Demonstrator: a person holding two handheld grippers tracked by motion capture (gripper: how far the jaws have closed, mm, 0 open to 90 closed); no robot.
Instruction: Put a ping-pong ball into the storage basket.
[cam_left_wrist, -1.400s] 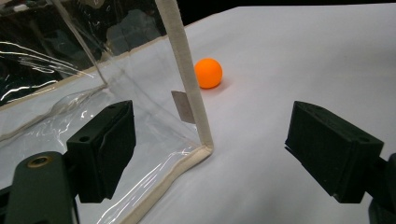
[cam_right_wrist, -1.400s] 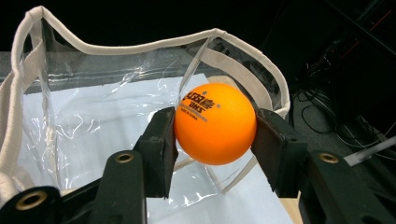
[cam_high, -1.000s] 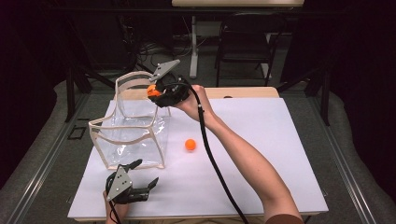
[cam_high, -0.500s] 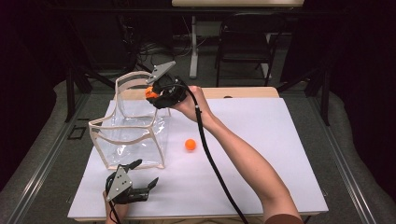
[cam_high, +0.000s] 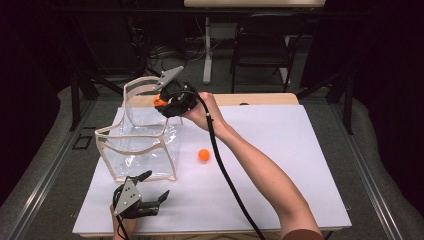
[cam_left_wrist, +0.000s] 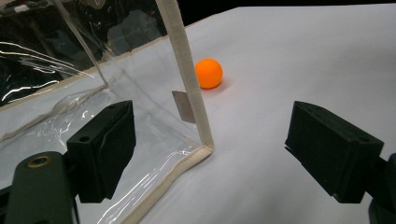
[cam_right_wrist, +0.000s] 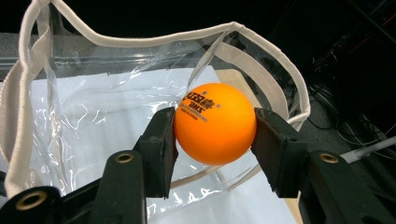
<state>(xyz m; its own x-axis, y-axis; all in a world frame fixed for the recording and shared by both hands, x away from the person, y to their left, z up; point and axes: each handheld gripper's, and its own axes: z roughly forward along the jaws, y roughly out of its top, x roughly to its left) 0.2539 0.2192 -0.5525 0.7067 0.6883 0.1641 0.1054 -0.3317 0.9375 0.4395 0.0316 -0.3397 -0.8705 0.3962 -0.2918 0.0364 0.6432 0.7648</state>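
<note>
Jaws of the left gripper (cam_high: 150, 200) stand wide apart and hold nothing; we find it resting low at the near edge of the white table (cam_high: 300, 200), just in front of the clear bag (cam_high: 142, 150). In the left gripper view the bag's near corner, a cloth-bound seam, stands upright between those open jaws but touches neither.

Beyond that corner a loose orange ball (cam_left_wrist: 208, 73) lies on the table, just to the right of the bag and apart from it.

Farther off, the right gripper (cam_right_wrist: 215, 135) is closed on a second orange ball, the held ball (cam_right_wrist: 215, 122), one pad on each side at about its widest line. The high view places this gripper above the far right part of the bag's rim, and the right gripper view looks past the ball into the open mouth, so we judge the ball to be over the opening and not yet inside.

We judge both balls to be table-tennis balls: very light, smooth, hard-shelled yet liable to dent, and prone to squirt out of an off-centre pinch. Grip should stay across the middle, gently. The bag appears to be thin, floppy plastic, stiffened only by its cloth trim (cam_right_wrist: 261, 39); that trim is the sound place to hold it. An empty bag this light may shift or fold if knocked.
</note>
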